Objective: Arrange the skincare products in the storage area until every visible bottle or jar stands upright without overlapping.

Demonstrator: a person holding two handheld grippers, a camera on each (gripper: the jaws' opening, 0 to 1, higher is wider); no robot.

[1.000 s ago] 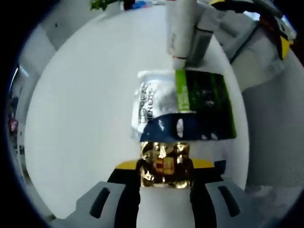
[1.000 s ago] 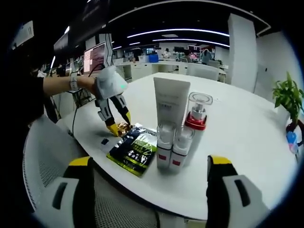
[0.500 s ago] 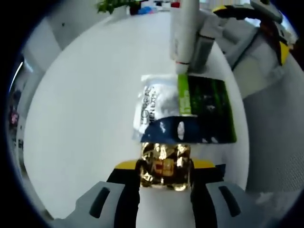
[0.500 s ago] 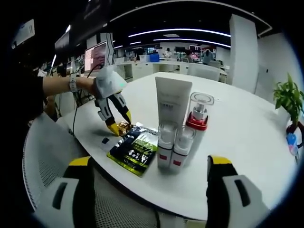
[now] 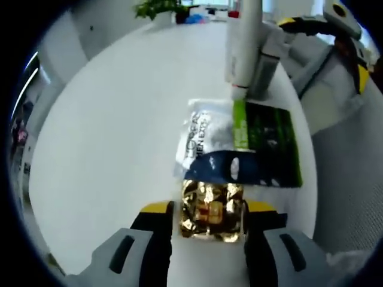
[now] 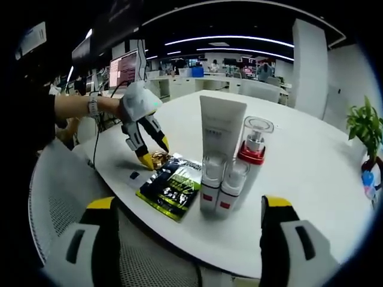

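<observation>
In the left gripper view, the left gripper (image 5: 209,224) reaches forward over a white round table (image 5: 102,137). Its two yellow-tipped jaws are closed against the sides of a crinkled gold sachet (image 5: 212,209), which sits between them just above the tabletop. Just beyond the sachet lies a flat silver and dark blue sachet (image 5: 206,140), and a green and black sachet (image 5: 269,143) lies beside it, the two overlapping along their long edges. Farther on, a white tube (image 5: 242,42) stands upright with a clear-capped bottle (image 5: 266,63) close behind it. A grey mesh chair (image 5: 350,167) shows past the table's edge, and a potted plant (image 5: 158,9) sits at the far side of the table.

In the right gripper view, the right gripper (image 6: 191,239) hangs off the near edge of the table (image 6: 299,179), above the chair (image 6: 54,197). Its jaws stand wide apart with nothing between them. On the table ahead, the white tube (image 6: 221,128) stands upright; two small white bottles with red bands (image 6: 218,185) stand in front of it, touching each other, and a taller bottle with a red collar and clear cap (image 6: 252,149) stands just beside them. The green and black sachet (image 6: 170,188) lies flat near the table edge. Beyond it the left gripper (image 6: 152,156), held in a person's hand (image 6: 111,104), pinches the gold sachet (image 6: 159,159) at the tabletop. The potted plant (image 6: 365,122) stands well apart at the far side.
</observation>
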